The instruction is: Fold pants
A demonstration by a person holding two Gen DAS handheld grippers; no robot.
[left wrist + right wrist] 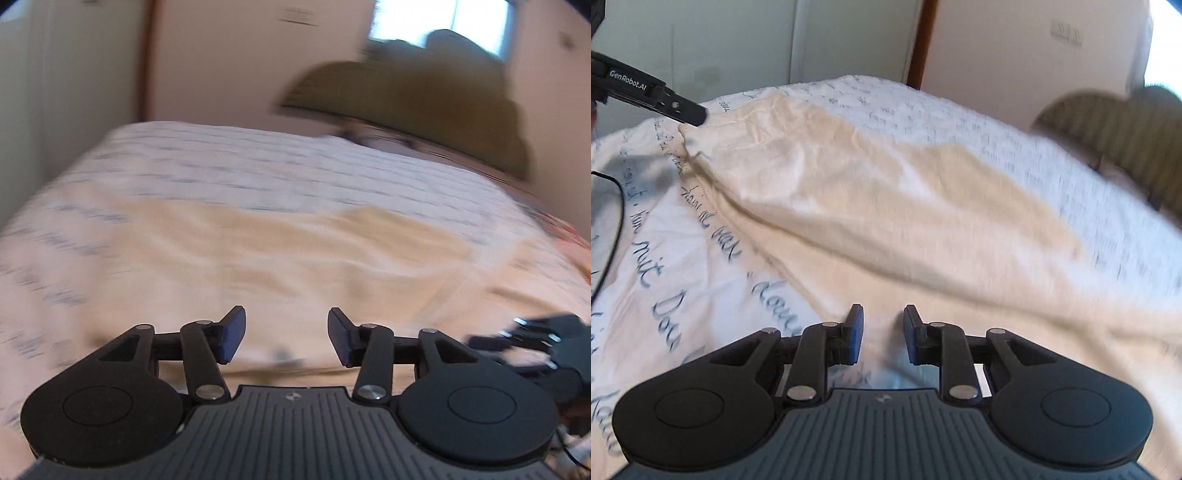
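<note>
The cream-coloured cloth pants [871,206] lie spread across the bed, on a white bedsheet printed with blue handwriting [683,266]. In the right wrist view their wrinkled upper-left edge reaches the sheet near the tip of the left gripper [696,117]; their lower-left edge runs diagonally down toward the right gripper [882,334]. Bare sheet lies left of the pants and beyond their far edge. The right gripper hangs over the pants' near edge, jaws slightly apart, nothing pinched. In the left wrist view the left gripper [286,338] hovers over the pants [258,254], jaws spread with only cloth showing below the gap. Past the pants, an olive-green pillow [406,110] sits at the bed's far right.
</note>
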